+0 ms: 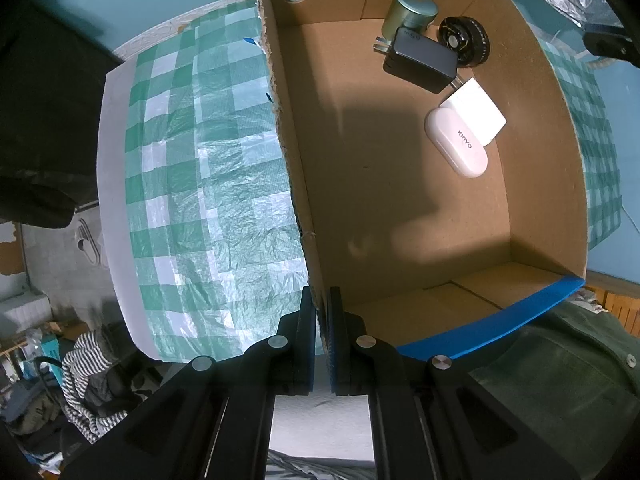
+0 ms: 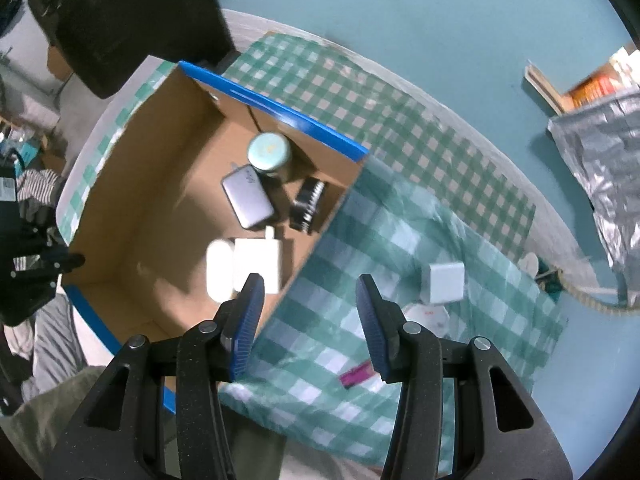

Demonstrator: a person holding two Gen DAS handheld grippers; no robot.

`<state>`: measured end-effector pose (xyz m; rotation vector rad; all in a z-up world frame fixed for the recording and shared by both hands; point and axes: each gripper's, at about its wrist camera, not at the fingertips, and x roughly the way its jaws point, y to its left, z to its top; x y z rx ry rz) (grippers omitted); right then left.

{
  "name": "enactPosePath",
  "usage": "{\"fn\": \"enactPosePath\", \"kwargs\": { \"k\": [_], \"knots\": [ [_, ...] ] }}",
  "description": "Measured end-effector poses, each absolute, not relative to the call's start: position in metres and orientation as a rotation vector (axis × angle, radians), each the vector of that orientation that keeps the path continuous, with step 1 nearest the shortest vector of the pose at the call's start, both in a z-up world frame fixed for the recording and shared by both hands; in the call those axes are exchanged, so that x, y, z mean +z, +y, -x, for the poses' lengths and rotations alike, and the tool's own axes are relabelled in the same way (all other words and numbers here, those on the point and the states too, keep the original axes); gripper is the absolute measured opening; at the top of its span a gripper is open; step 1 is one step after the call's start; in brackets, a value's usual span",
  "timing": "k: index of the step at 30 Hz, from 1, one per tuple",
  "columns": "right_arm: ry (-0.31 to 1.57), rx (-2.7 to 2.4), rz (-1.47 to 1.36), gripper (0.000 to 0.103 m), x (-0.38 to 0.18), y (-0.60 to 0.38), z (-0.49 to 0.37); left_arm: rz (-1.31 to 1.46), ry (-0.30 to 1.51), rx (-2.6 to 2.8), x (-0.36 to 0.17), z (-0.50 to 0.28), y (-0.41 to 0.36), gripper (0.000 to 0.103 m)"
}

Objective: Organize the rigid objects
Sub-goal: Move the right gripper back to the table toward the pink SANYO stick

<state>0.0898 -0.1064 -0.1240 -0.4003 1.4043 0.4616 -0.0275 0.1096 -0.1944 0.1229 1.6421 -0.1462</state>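
An open cardboard box (image 1: 536, 128) with blue rims stands on a green checked cloth (image 1: 208, 168). Inside lie a metal tin (image 1: 412, 12), a black charger (image 1: 424, 60), a black ridged disc (image 1: 464, 40), a white adapter (image 1: 480, 112) and a white KINYO case (image 1: 456, 140). My left gripper (image 1: 321, 294) is shut on the box's left wall at its near corner. My right gripper (image 2: 310, 280) hangs open and empty above the box's right wall (image 2: 320, 236). On the cloth to the right of the box sits a white cube adapter (image 2: 444, 282).
A magenta strip (image 2: 356, 376) and a flat white piece (image 2: 426, 316) lie under thin checked plastic near my right fingers. A silver foil bag (image 2: 600, 168) stands at the far right. Dark furniture (image 2: 132, 20) is behind the box. A green sleeve (image 1: 560, 364) is at the near side.
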Motion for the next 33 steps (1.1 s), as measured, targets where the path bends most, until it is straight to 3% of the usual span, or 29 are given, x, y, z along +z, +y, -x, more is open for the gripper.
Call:
{"fn": "enactPosePath", "kwargs": {
  "k": [13, 33],
  "knots": [
    [1.464, 0.334, 0.249, 0.056, -0.137, -0.174, -0.085, -0.118, 1.646, -0.146, -0.194, 0.025, 0.11, 0.005],
    [1.7, 0.031, -0.129, 0.056, -0.254, -0.273, -0.072, -0.114, 1.657, -0.137, -0.197, 0.024, 0.109, 0.005]
  ]
}}
